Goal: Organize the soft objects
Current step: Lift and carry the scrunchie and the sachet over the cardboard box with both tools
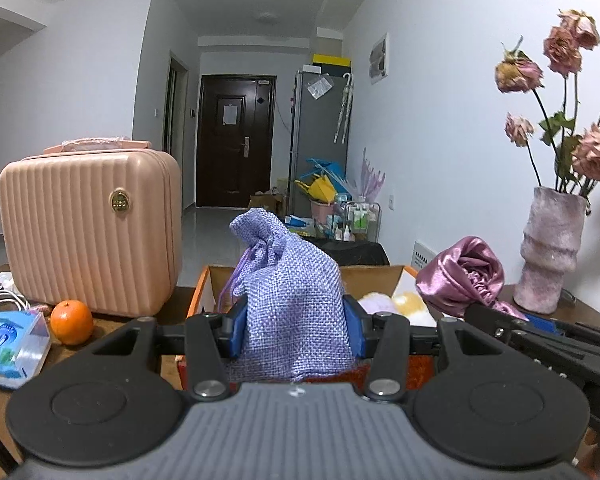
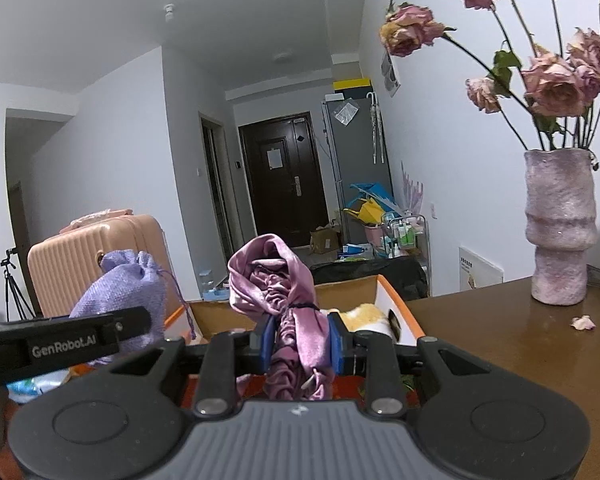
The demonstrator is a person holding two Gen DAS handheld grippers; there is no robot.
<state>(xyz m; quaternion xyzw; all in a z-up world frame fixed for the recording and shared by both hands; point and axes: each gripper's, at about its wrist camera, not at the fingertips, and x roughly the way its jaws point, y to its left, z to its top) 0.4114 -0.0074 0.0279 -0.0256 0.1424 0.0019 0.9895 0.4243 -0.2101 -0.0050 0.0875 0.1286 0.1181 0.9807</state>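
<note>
you have the left claw (image 1: 295, 330) clamped on the lilac woven drawstring pouch (image 1: 290, 288) and the right claw (image 2: 302, 346) on the bunched pink satin cloth (image 2: 278, 284), so next carry both over the open orange-edged cardboard box (image 1: 374, 276) and release.

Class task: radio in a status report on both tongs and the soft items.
Left tongs shut on lilac woven pouch. Right tongs shut on pink satin cloth. Both held above open cardboard box. Nothing blocking.

Dark brown wooden table (image 2: 500, 332), glossy top. On it: pink ribbed case (image 1: 88, 232) at the left side; orange (image 1: 71, 322) touching the case's front; tissue pack (image 1: 10, 346) near the left edge; open cardboard box (image 1: 374, 276) mid-table; pink vase (image 2: 559, 226) at the right side; fallen petal (image 2: 583, 322) near the vase.
</note>
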